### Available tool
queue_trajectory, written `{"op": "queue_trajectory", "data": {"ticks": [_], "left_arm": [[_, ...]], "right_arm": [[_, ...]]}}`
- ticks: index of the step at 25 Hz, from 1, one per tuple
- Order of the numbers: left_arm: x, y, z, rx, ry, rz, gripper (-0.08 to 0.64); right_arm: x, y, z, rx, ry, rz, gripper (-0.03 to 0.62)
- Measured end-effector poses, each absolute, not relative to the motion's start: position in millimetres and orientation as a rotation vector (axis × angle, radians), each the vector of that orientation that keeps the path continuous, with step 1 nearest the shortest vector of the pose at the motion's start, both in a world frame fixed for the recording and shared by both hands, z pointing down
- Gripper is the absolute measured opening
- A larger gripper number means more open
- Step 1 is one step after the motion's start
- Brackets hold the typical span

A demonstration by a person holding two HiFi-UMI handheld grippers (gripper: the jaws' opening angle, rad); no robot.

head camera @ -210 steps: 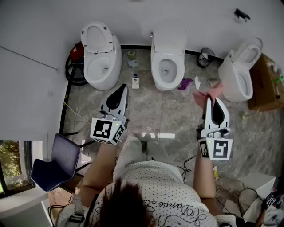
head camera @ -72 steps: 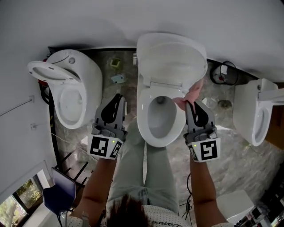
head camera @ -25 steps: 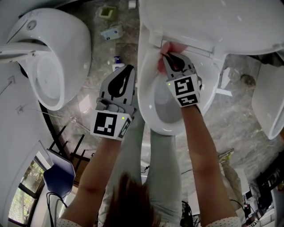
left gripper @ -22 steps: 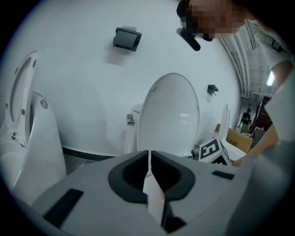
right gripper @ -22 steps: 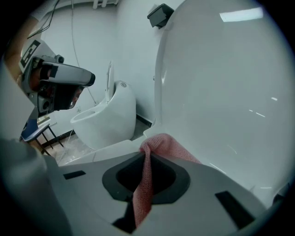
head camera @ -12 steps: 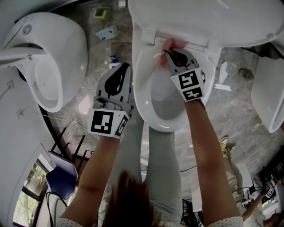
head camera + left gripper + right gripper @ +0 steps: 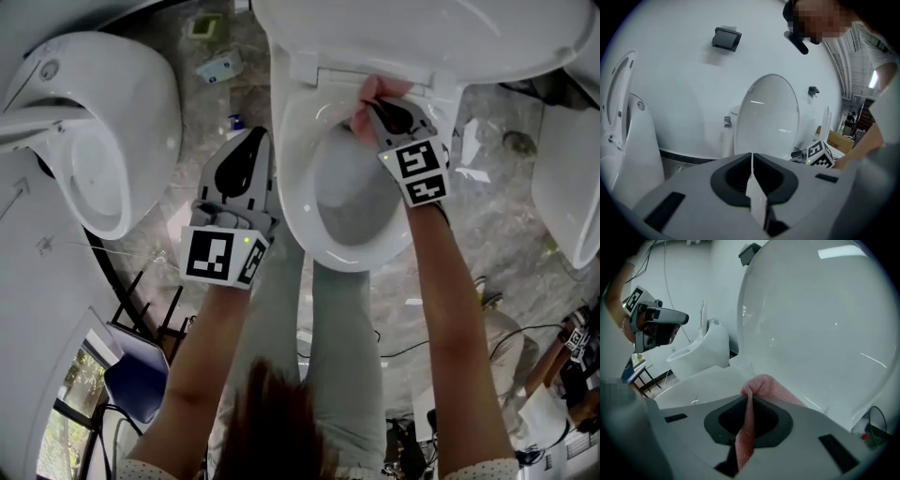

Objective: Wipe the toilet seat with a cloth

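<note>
A white toilet stands in the middle with its seat down and its lid raised. My right gripper is shut on a pink cloth and holds it against the back of the seat near the hinge. In the right gripper view the pink cloth bunches out past the closed jaws, in front of the raised lid. My left gripper is shut with nothing in it and hangs beside the bowl's left side. The left gripper view faces the raised lid.
A second white toilet with its lid up stands to the left, a third toilet at the right edge. A small bottle and a box lie on the marbled floor between the toilets. The person's legs stand before the bowl.
My right gripper has slid the pink cloth rightward along the back of the seat. The left gripper has stayed beside the bowl.
</note>
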State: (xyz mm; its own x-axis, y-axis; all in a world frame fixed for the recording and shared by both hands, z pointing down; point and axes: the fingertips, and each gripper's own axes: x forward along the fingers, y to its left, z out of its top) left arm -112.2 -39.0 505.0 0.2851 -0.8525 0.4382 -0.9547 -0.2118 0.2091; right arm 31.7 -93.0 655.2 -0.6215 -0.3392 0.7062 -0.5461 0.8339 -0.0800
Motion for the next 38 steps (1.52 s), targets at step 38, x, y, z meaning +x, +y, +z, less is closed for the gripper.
{"op": "queue_trajectory", "data": {"ticks": [38], "left_arm": [[-89,-23,486,2.185,-1.658,0.333,0.011]], "right_arm": [[148,-64,667,0.662,-2.052,0.303,0.032]]}}
